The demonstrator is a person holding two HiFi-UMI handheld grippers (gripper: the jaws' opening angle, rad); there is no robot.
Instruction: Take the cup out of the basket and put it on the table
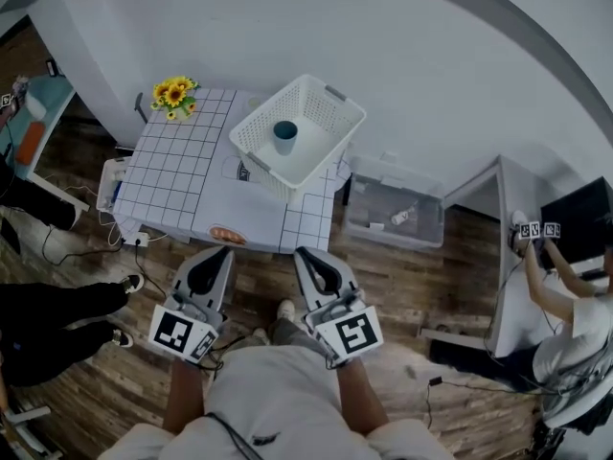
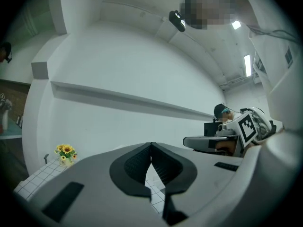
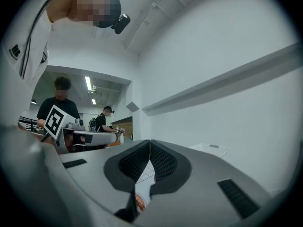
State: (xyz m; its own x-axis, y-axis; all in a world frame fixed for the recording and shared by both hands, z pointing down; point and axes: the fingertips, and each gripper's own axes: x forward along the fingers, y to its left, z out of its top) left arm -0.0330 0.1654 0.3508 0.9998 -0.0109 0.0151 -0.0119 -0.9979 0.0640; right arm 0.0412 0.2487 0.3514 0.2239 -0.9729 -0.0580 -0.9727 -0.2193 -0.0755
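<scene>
You hold your left gripper (image 1: 222,253) and your right gripper (image 1: 301,254) side by side in front of your body, both pointing forward and about level, near each other but not touching. The jaws of each gripper are closed together, with nothing between them. Your left forearm (image 1: 182,396) and right forearm (image 1: 358,393) reach forward behind them.

The right gripper (image 3: 150,142) hides all of the basket (image 3: 211,149) but a strip of rim, and the cup (image 1: 284,136) with it. The left gripper (image 2: 151,144) covers most of the table (image 2: 33,179). An orange thing (image 1: 227,235) at the table's near edge is too small to identify.
</scene>
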